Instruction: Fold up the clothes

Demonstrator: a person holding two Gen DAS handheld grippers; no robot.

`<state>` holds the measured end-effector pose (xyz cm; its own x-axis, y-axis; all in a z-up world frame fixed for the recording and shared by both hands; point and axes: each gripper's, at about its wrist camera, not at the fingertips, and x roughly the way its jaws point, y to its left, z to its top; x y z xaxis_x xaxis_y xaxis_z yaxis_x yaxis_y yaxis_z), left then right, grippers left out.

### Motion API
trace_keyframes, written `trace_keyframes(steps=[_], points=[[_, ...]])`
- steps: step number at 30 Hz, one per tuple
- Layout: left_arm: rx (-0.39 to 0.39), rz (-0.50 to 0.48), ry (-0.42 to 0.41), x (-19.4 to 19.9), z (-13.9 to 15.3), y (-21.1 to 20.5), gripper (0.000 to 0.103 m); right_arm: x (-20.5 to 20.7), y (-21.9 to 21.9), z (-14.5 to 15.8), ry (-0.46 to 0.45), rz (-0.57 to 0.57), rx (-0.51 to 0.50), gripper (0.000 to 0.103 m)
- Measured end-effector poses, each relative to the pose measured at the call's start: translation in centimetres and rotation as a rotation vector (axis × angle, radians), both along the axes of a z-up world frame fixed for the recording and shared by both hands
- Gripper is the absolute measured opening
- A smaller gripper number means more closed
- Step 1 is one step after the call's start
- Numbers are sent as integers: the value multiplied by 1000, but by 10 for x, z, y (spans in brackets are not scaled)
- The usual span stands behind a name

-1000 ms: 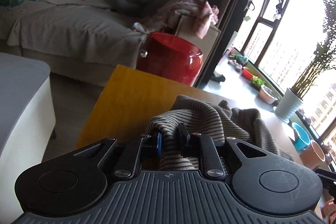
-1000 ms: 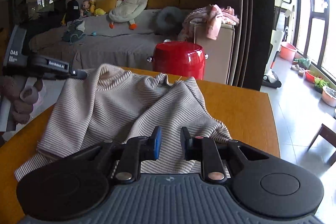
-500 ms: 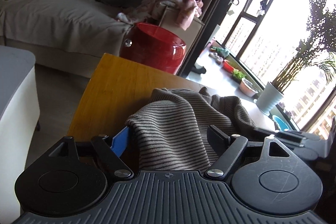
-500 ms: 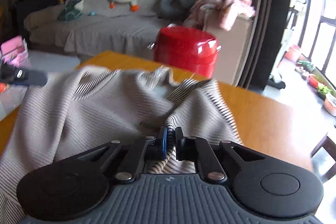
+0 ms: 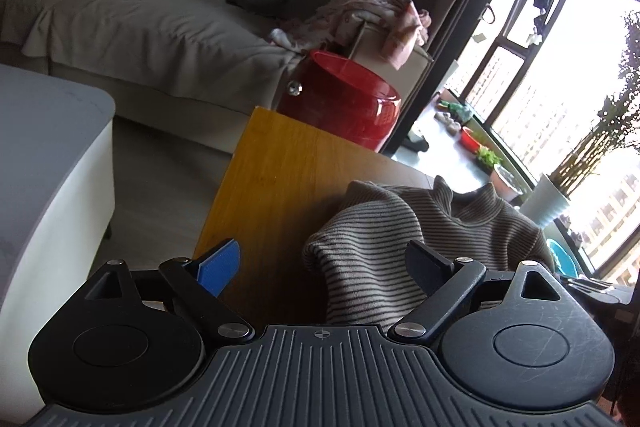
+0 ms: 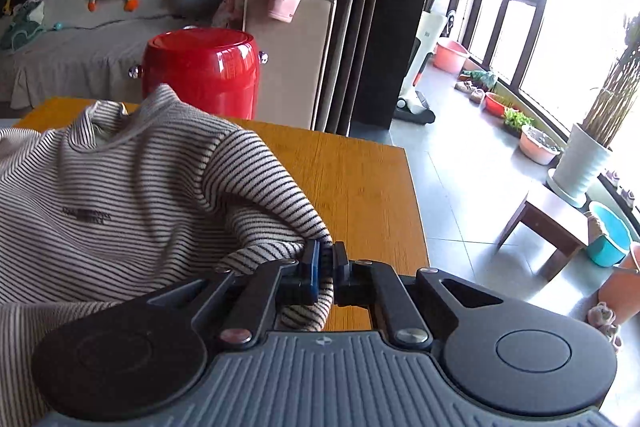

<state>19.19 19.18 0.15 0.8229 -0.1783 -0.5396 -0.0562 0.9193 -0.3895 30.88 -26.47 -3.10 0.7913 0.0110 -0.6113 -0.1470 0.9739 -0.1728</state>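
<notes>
A beige striped sweater [image 6: 120, 195] lies bunched on the wooden table [image 6: 360, 171]. It also shows in the left wrist view [image 5: 400, 239]. My left gripper [image 5: 324, 259] is open, its jaws wide apart; the sweater's left shoulder lies between them, free of the pads. My right gripper [image 6: 325, 267] is shut on a striped fold of the sweater's right edge, just above the table. The sweater's collar [image 6: 116, 115] points toward the far edge of the table.
A red bin [image 6: 200, 71] stands just past the table's far edge, with a sofa [image 5: 132, 27] behind it. A white-grey ottoman [image 5: 44, 163] is left of the table. A small stool [image 6: 552, 223], basins and plant pots sit to the right by the window.
My left gripper has opened and let go of the sweater, then drawn back to the left. My right gripper has closed on the sweater's edge and pulled it to the right.
</notes>
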Motion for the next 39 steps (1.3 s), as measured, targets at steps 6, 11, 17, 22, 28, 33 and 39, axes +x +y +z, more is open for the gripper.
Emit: trace_keyframes(steps=[6, 11, 17, 22, 28, 33, 39], points=[[-3, -120, -118, -14, 27, -34, 97, -18, -17, -11, 33, -26, -37, 5], [21, -336, -89, 4, 6, -103, 99, -41, -32, 8, -34, -44, -21, 6], [134, -430, -17, 7, -41, -153, 99, -43, 0, 68, -133, 154, 177, 14], [113, -435, -13, 3, -56, -149, 103, -12, 78, 72, -74, 399, 257, 35], [69, -432, -23, 3, -57, -144, 103, 55, 150, 31, 31, 429, 294, 40], [30, -431, -25, 4, -58, -138, 103, 96, 170, 12, 198, 420, 333, 11], [9, -434, -22, 6, -58, -134, 103, 97, 162, 79, -62, 390, 268, 4]])
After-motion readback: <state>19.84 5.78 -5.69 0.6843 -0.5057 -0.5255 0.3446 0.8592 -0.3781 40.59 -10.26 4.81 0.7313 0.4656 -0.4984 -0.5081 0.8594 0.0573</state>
